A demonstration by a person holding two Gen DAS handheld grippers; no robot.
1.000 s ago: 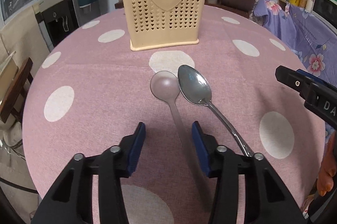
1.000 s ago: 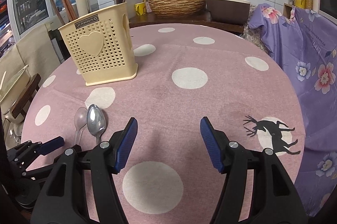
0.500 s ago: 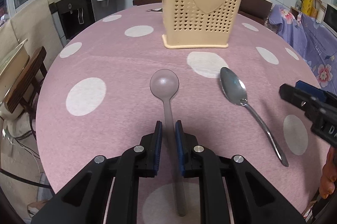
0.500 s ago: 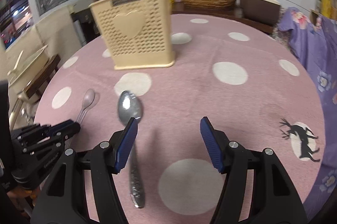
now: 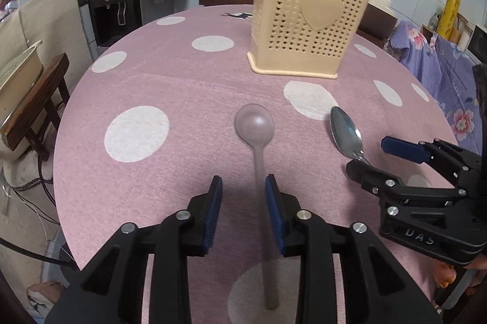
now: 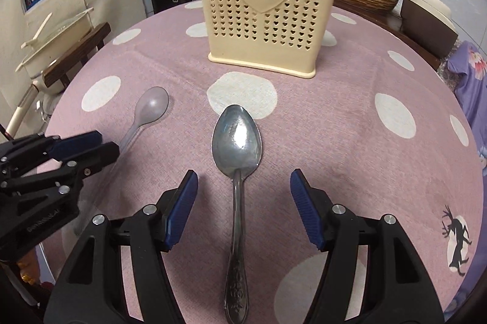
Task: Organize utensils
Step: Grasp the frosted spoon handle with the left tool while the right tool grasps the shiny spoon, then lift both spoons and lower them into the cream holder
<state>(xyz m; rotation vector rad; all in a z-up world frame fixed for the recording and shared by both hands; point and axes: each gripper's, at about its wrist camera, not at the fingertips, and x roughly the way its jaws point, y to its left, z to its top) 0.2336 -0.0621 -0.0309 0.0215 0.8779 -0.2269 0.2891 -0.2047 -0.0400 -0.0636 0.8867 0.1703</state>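
Note:
A clear plastic spoon point(image 5: 254, 124) point(image 6: 152, 106) lies flat on the pink dotted tablecloth point(image 5: 152, 86). Its handle runs between the blue pads of my left gripper point(image 5: 242, 196) point(image 6: 88, 147), close to the right pad. The jaws are opening and do not press on it. A metal spoon point(image 6: 237, 138) point(image 5: 345, 132) lies to its right, bowl toward the cream utensil holder point(image 6: 264, 1) point(image 5: 307, 29). My right gripper point(image 6: 243, 193) point(image 5: 366, 156) stands open astride the metal spoon's handle, with the pads well clear of it.
The holder stands upright at the far middle of the round table, with dark handles sticking out of it. A wooden stool with a cream dish point(image 6: 54, 50) stands off the left edge. A purple floral cloth point(image 5: 441, 65) lies at the right.
The left jaws closed on the plastic spoon's handle and have now parted again; that spoon now lies apart from the metal one. The right gripper swung left over the metal spoon's handle.

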